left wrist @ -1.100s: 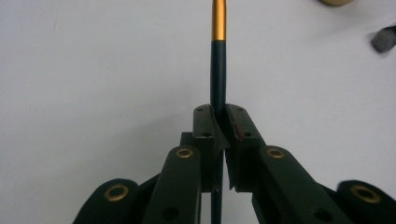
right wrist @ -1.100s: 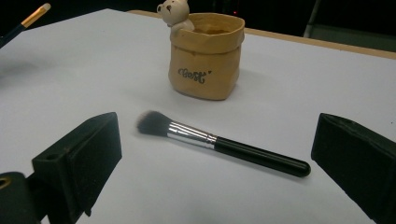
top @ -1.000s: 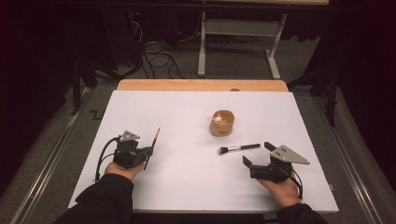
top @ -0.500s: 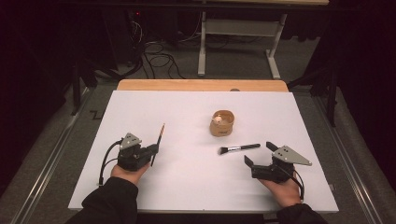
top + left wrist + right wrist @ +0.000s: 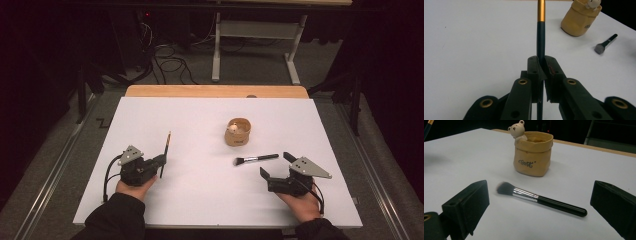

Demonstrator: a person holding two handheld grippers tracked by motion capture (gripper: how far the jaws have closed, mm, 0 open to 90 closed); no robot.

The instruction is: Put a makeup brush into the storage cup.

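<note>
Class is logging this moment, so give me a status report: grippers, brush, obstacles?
Left gripper shut on thin brush. Right gripper open, makeup brush lying ahead. Bear pot beyond, nothing between.

White surface (image 5: 200,120) over wooden edge (image 5: 215,91), tan bear pot (image 5: 238,132) mid-surface, makeup brush (image 5: 256,159) lying just beside it.

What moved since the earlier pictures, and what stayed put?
The left gripper, shut on the thin pencil-like stick, slid a little toward the table's middle, carrying the stick along. The right gripper stayed open and still; makeup brush and bear pot stayed put.
</note>
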